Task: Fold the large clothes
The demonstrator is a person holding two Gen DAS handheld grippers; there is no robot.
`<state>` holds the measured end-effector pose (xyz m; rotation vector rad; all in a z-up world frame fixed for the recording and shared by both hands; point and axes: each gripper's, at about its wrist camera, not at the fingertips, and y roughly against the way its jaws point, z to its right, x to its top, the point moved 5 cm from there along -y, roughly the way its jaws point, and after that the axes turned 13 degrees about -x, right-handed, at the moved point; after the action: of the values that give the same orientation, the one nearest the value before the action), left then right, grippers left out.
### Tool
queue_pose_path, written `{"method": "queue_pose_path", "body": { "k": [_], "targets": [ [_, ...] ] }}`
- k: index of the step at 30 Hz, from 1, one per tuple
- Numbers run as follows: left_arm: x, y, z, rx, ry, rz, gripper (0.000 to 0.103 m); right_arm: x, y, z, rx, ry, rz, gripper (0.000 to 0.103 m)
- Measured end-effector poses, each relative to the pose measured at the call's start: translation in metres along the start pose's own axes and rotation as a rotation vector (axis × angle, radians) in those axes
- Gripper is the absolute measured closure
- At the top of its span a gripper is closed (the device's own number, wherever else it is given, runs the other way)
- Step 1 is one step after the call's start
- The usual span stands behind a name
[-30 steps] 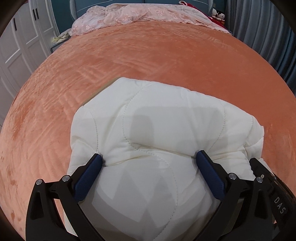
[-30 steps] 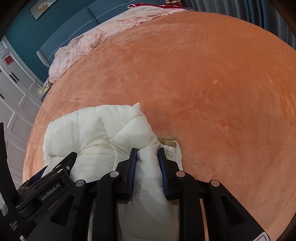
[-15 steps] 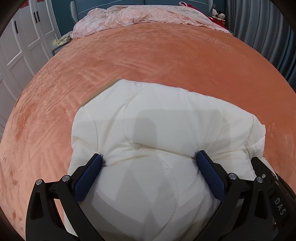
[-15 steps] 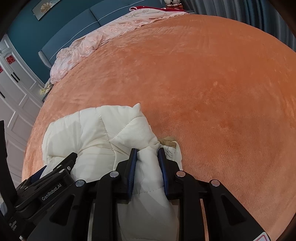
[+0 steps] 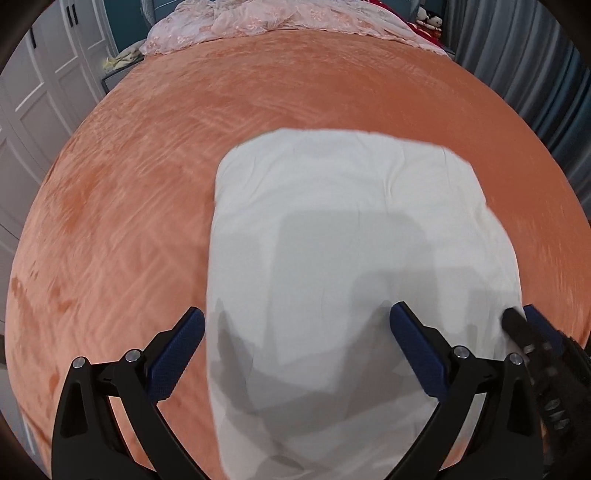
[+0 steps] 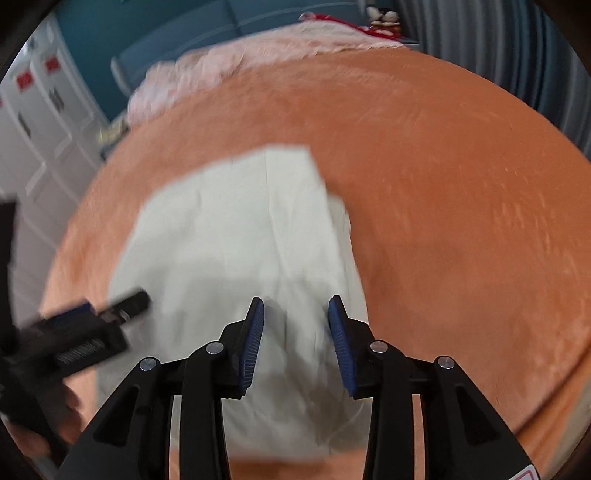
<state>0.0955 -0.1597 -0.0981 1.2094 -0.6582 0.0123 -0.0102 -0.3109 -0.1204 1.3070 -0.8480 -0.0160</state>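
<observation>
White padded garment [image 5: 354,258], one only, folded on orange bedspread [image 5: 129,221], lying at twelve o'clock of both grippers. Left gripper [image 5: 297,325] spread wide, released, clear of fabric. Right gripper [image 6: 296,310] opening, pads off cloth.

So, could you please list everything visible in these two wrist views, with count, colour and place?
folded garment: one, white, near middle of the bed, below both grippers.
bed cover: one, orange plush, spread over the whole bed.
lacy blanket: one, pale pink, bunched at the far end.
headboard: one, teal, behind the pink blanket.
wardrobe doors: white, several, left of the bed.
curtain: grey, right of the bed.
soft toy: black and white, far right corner; count unclear.
left gripper: one, black with blue pads, wide open over the garment.
right gripper: one, black with blue pads, jaws opening, garment beneath, pads clear of it.
</observation>
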Motion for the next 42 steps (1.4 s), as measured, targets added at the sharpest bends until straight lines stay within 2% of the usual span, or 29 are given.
{"method": "queue_pose_path", "body": {
  "k": [7,8,10,11,12,15,20,27,34,37,42],
  "targets": [
    [-0.029,0.002,-0.001,-0.005,0.02,-0.03,0.005,-0.018,-0.008,0.0,-0.037,0.027,-0.002,0.067],
    [-0.03,0.002,0.0,-0.003,0.022,-0.031,0.005,-0.016,-0.007,0.001,-0.037,0.023,-0.006,0.064],
    [-0.03,0.003,0.0,-0.001,0.025,-0.033,0.005,-0.009,-0.004,0.008,-0.044,-0.01,-0.005,0.051],
    [-0.029,0.003,-0.001,-0.001,0.029,-0.034,0.005,-0.006,-0.003,0.014,-0.037,-0.036,-0.003,0.04],
    [-0.029,0.004,-0.001,-0.003,0.034,-0.035,0.005,-0.003,-0.004,0.019,-0.022,-0.067,-0.002,0.035],
    [-0.028,0.001,-0.005,-0.031,0.064,-0.056,0.005,-0.003,-0.021,0.032,0.059,-0.156,-0.073,0.03],
    [-0.026,-0.008,-0.017,-0.098,0.129,-0.09,0.005,-0.014,-0.043,0.036,0.167,-0.236,-0.152,0.023],
    [-0.023,-0.019,-0.024,-0.12,0.14,-0.084,0.005,-0.03,-0.064,0.038,0.301,-0.334,-0.203,0.021],
    [-0.023,-0.017,-0.036,-0.188,0.168,-0.071,0.005,-0.035,-0.067,0.037,0.319,-0.316,-0.174,0.019],
    [-0.026,-0.024,-0.044,-0.244,0.213,-0.082,0.005,-0.034,-0.07,0.038,0.319,-0.31,-0.166,0.018],
    [-0.026,-0.036,-0.046,-0.288,0.226,-0.075,0.005,-0.034,-0.07,0.038,0.326,-0.323,-0.172,0.018]
  ]
}}
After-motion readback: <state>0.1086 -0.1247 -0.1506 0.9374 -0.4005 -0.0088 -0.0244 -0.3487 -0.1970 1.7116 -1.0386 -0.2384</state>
